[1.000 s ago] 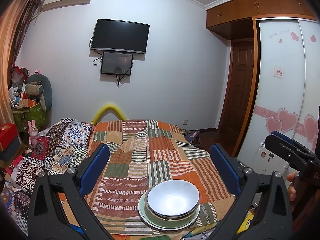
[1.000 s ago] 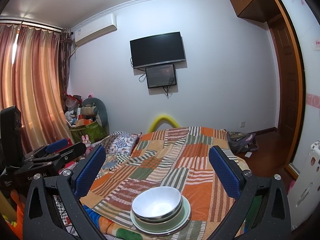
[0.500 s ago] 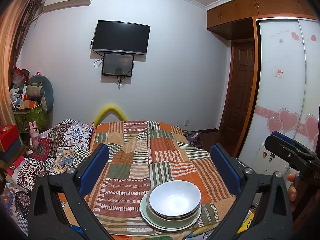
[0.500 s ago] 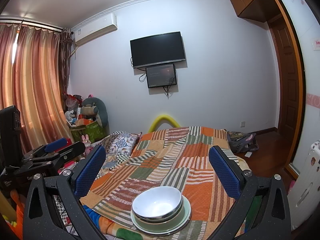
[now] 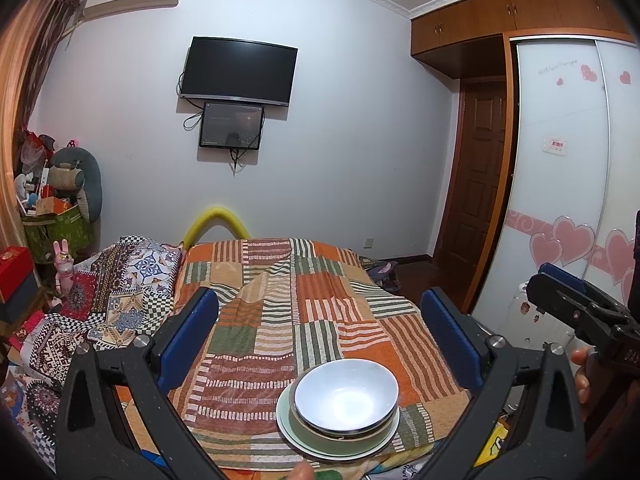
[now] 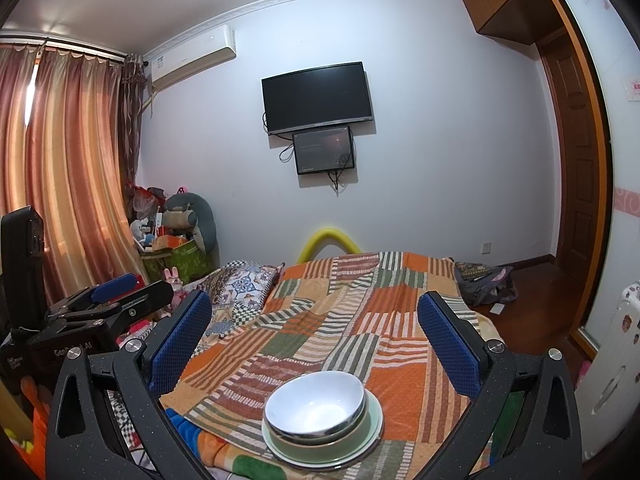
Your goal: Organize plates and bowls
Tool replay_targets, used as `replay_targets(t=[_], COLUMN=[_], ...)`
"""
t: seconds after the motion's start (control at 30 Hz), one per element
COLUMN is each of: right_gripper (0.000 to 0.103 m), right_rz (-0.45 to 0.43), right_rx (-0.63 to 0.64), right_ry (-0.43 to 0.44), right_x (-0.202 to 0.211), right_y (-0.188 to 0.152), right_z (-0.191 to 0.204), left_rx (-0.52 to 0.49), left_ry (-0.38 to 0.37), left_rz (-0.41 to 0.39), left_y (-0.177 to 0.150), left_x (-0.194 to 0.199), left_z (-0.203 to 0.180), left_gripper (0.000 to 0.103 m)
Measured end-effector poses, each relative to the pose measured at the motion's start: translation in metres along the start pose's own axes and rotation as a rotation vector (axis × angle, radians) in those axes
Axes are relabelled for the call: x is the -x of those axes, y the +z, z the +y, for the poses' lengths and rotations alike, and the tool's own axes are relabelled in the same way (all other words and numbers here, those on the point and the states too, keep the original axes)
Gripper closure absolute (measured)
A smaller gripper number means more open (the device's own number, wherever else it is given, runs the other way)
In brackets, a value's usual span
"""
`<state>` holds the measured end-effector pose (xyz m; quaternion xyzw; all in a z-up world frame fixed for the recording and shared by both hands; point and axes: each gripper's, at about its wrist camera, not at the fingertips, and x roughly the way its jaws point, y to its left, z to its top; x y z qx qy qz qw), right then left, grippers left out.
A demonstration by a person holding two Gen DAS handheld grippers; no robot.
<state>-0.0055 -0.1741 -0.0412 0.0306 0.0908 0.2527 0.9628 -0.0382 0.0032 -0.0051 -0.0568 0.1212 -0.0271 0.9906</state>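
Note:
A white bowl sits nested in a stack on a pale green plate near the front edge of the striped patchwork blanket. The same bowl and plate show in the right wrist view. My left gripper is open and empty, held above and behind the stack. My right gripper is open and empty too, likewise above the stack. Each gripper shows at the edge of the other's view, the right one and the left one.
The bed carries a patterned quilt on the left. A TV hangs on the far wall. Clutter and a green bag stand at the left, a wardrobe and door at the right. A dark bag lies on the floor.
The left gripper's view has drifted slightly; the stack sits a little further right in it. Nothing was grasped or released. The right gripper has barely moved.

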Motion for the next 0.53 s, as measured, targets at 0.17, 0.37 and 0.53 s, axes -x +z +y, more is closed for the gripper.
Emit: replay_targets(t=[0.17, 0.37, 0.53], right_gripper=[0.000, 0.000, 0.000], right_rz=[0.001, 0.003, 0.010], right_rx=[-0.001, -0.001, 0.002], right_ry=[0.000, 0.003, 0.006], right_x=[0.0000, -0.0003, -0.0019], right_y=[0.0001, -0.0008, -0.0037], right_z=[0.0001, 0.0005, 0.0013], left_rx=[0.004, 0.003, 0.002], left_ry=[-0.002, -0.005, -0.009], left_rz=[0.003, 0.007, 0.010], left_y=[0.0004, 0.0007, 0.0007], left_x=[-0.0001, -0.0003, -0.0002], left_z=[0.0002, 0.0001, -0.0002], left_gripper=[0.000, 0.000, 0.000])
